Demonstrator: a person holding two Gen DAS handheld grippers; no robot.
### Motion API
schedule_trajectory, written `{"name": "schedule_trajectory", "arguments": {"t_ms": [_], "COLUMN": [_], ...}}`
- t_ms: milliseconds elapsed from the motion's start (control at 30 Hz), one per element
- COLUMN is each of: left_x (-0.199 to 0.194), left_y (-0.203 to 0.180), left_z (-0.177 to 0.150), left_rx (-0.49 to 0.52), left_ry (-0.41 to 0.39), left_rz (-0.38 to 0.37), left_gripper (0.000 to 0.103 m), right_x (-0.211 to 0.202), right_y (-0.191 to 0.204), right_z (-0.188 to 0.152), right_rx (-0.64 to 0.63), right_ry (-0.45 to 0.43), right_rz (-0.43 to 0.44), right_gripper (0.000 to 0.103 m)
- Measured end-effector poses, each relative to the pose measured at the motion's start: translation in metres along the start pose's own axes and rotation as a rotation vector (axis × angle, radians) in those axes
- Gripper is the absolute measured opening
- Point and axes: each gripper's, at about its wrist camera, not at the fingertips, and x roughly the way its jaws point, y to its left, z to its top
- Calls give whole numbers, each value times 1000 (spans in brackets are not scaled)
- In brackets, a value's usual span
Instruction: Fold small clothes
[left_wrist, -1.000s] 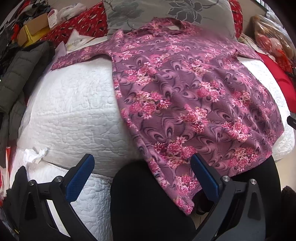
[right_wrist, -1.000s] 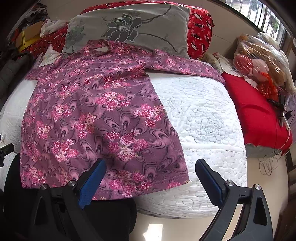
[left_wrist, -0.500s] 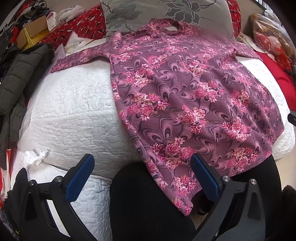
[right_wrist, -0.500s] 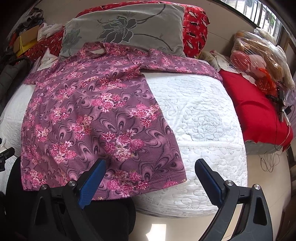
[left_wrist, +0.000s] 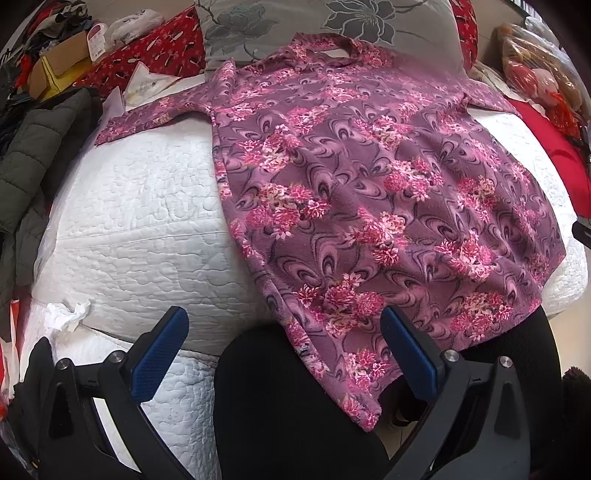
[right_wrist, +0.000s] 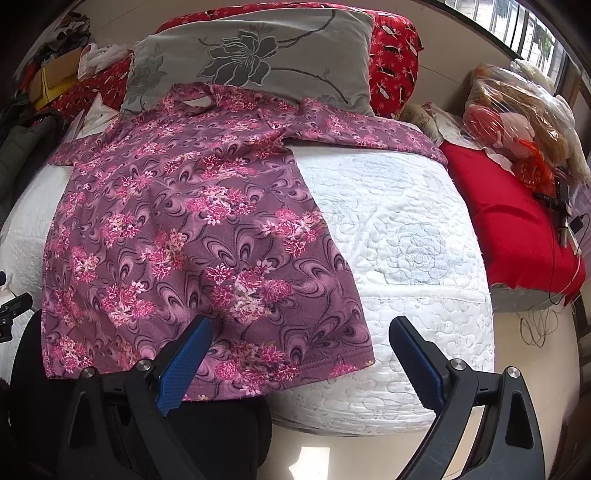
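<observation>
Floral top (left_wrist: 369, 192) spread flat on bed (left_wrist: 140, 206), hem draped over near edge onto dark trouser leg (left_wrist: 295, 406); left gripper (left_wrist: 284, 354) and right gripper (right_wrist: 299, 354) held with fingers apart, nothing gripped; hanging hem judged likely to drag garment off bed if single layer is pinched.

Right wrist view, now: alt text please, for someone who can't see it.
A purple floral shirt lies spread flat on a white quilted bed, collar toward a grey flower-print pillow. The open right gripper hovers over the shirt's near hem, holding nothing.
</observation>
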Motion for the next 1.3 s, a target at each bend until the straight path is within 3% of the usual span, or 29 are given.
{"name": "schedule_trajectory", "arguments": {"t_ms": [867, 1033, 1200, 1267, 1300], "left_x": [22, 40, 66, 73, 76], "left_y": [8, 25, 20, 12, 8], "left_z": [4, 7, 3, 2, 1], "left_rx": [-28, -87, -94, -94, -85], "left_ry": [68, 153, 266, 290, 306], "left_rz": [-17, -28, -83, -139, -168], "left_gripper": [103, 103, 102, 83, 52], "right_x": [14, 27, 64, 83, 90], "right_y": [-2, -11, -26, -29, -28], "right_z": [4, 5, 4, 1, -1], "right_rx": [13, 24, 64, 61, 57], "right_ry": [20, 44, 135, 183, 207], "right_rz": [10, 7, -3, -11, -4], "right_gripper": [96, 96, 95, 84, 79]}}
